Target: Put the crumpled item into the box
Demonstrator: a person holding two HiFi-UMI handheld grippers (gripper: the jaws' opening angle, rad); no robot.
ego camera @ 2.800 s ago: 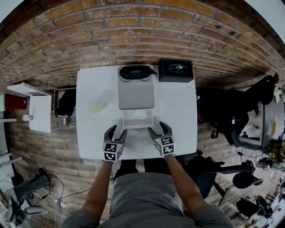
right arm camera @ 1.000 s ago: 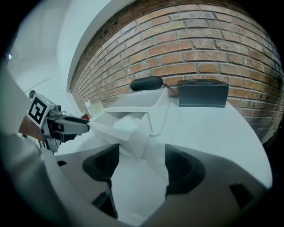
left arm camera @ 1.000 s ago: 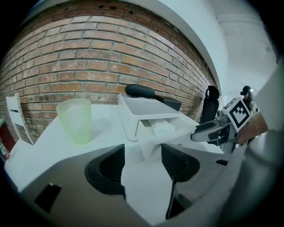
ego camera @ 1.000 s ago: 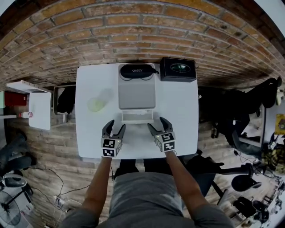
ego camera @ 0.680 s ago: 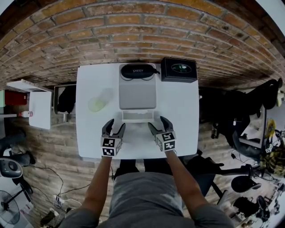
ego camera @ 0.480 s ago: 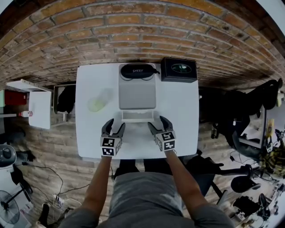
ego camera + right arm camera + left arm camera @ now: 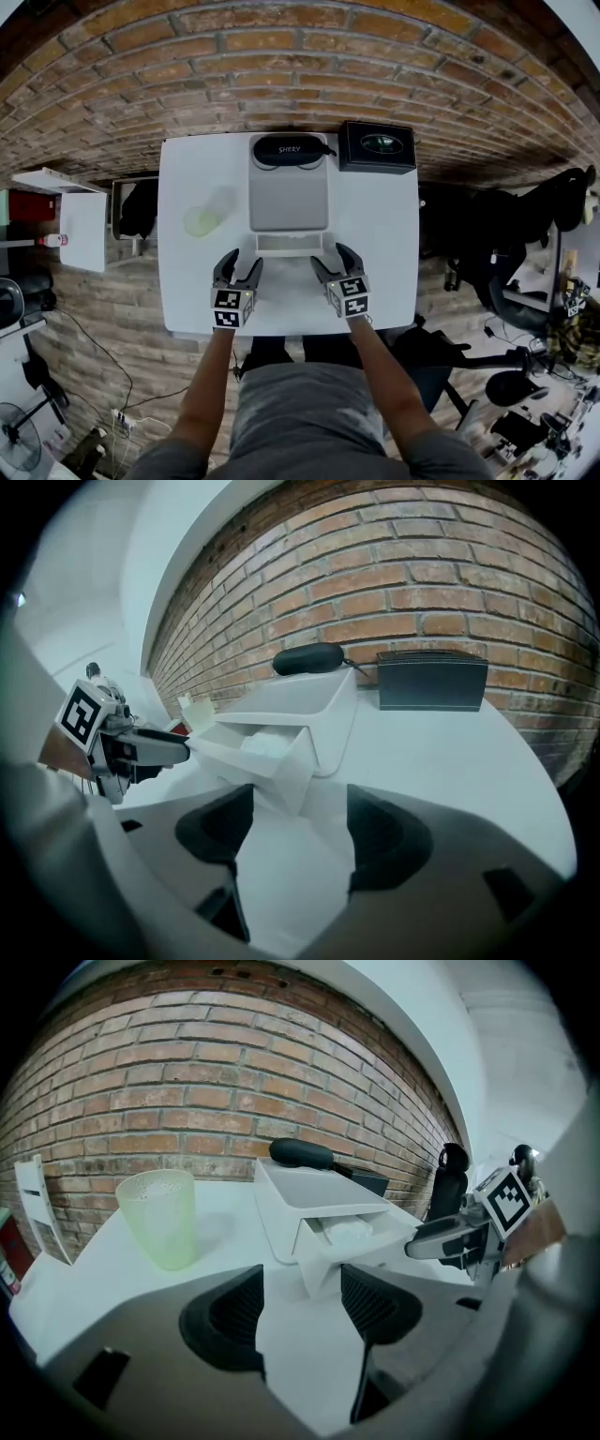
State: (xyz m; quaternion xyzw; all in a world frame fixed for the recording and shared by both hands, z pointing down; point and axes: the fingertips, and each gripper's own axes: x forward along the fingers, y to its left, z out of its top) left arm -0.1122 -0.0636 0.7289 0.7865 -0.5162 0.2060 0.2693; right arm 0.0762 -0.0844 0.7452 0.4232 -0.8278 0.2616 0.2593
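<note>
**Camera positions: three views, one worktop**

Head view: set above the person and facing steeply down. It is the most distant view and takes in the whole white worktop.

Left gripper view: rides on the left gripper, low over the worktop's near left. It faces far and rightward along its jaws towards the brick wall, close to the box.

Right gripper view: rides on the right gripper, low at near right. It faces far and leftward, equally close.

Shared: all three views hold the box, its open drawer and the dark case at the far edge. Each gripper view catches the other gripper at its own edge.
</note>
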